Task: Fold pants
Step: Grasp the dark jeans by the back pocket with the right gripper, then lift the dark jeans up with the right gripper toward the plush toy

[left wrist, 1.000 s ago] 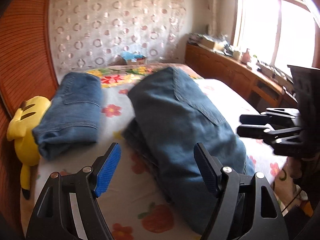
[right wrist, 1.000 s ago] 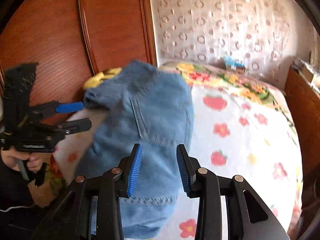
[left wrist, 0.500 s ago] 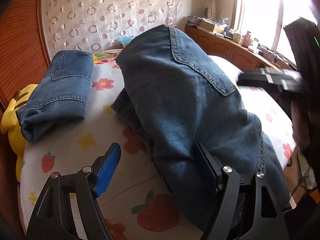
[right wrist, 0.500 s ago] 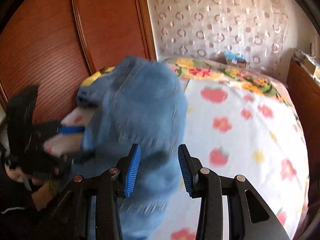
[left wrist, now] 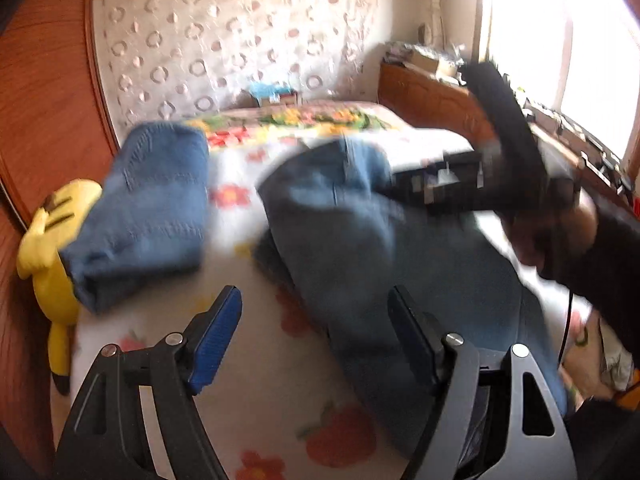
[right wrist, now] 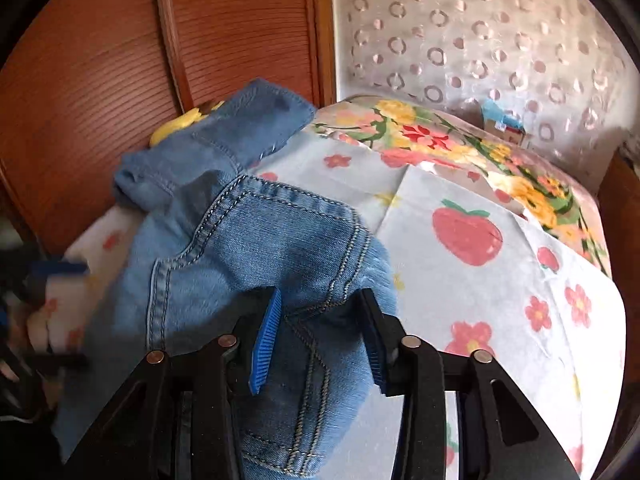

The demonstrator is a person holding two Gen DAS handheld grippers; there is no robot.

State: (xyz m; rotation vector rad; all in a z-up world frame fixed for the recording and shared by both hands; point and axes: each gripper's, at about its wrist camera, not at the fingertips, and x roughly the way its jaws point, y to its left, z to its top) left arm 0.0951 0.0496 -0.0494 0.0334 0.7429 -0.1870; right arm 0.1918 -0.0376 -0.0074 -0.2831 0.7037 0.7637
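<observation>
The blue jeans (left wrist: 360, 248) lie folded on the bed, blurred in the left wrist view. My left gripper (left wrist: 316, 336) is open above the bed, its right finger at the jeans' near edge. In the right wrist view the same jeans (right wrist: 256, 256) show a back pocket. My right gripper (right wrist: 320, 340) is open with the denim bunched between its blue pads (right wrist: 264, 336). The right gripper (left wrist: 408, 184) also shows in the left wrist view, blurred, at the jeans' far right side.
A second pair of folded jeans (left wrist: 148, 204) lies left on the bed by a yellow plush toy (left wrist: 52, 240). A wooden wardrobe (right wrist: 120, 60) stands left. The strawberry-print sheet (right wrist: 480, 248) spreads right. A wooden counter (left wrist: 432, 100) runs under the window.
My right gripper has swung in over the jeans and now has denim between its fingers. The left wrist view has pulled back and the jeans lie lower on the bed.
</observation>
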